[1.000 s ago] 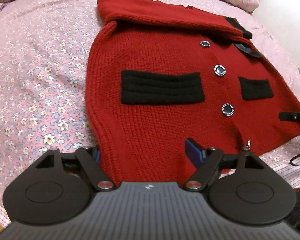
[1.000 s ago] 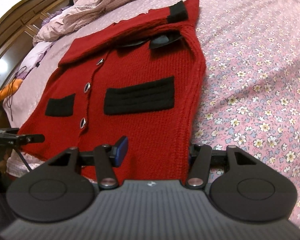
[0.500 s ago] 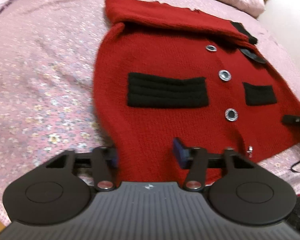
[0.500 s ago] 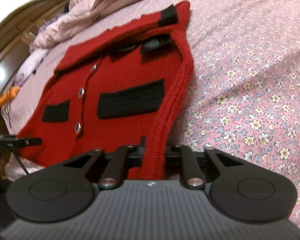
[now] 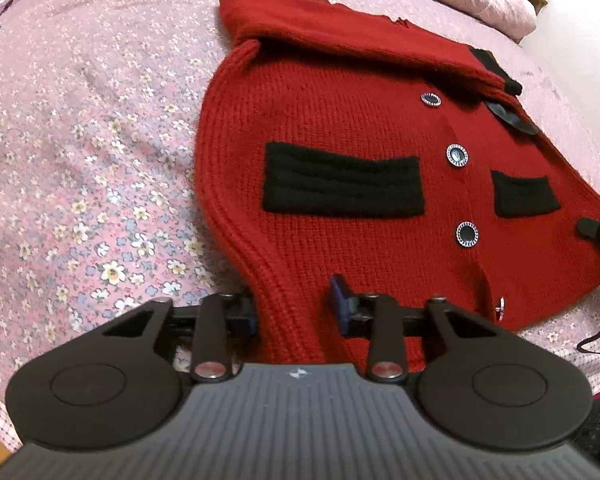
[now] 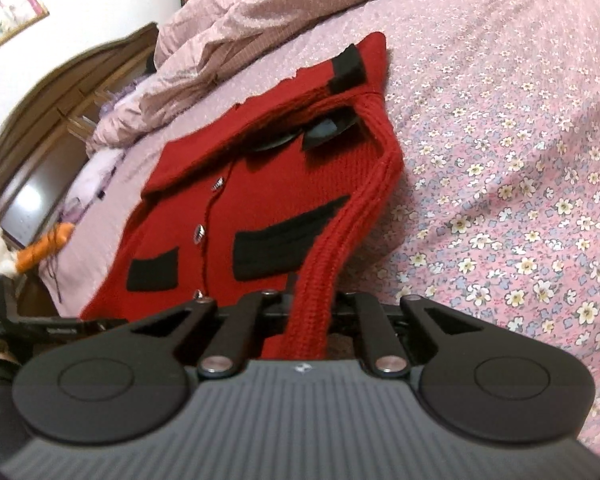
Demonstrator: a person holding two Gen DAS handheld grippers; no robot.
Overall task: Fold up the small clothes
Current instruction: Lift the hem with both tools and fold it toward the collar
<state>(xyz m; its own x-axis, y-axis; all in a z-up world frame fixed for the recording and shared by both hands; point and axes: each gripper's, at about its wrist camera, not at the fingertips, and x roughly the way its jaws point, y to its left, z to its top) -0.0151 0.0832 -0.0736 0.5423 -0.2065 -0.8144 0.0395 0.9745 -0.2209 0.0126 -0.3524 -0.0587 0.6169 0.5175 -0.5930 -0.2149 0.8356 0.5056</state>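
A small red knit cardigan (image 5: 340, 128) with black pockets and dark buttons lies front up on the flowered bed, its sleeves folded across the top. My left gripper (image 5: 294, 312) has its blue-padded fingers on either side of the cardigan's bottom left corner, closed most of the way on the knit. In the right wrist view the cardigan (image 6: 260, 208) is lifted at its bottom right corner. My right gripper (image 6: 310, 312) is shut on that red edge, which rises in a ridge from the bed.
The pink flowered bedsheet (image 5: 80, 160) spreads all around. A bunched pink quilt (image 6: 260, 20) lies at the head, by the dark wooden headboard (image 6: 40, 128). An orange object (image 6: 44, 250) and a black cable (image 5: 598, 336) sit at the bed's near edge.
Both grippers closed in on the cardigan's bottom corners. The right one shut on the hem and raised it; the left jaws narrowed around its corner.
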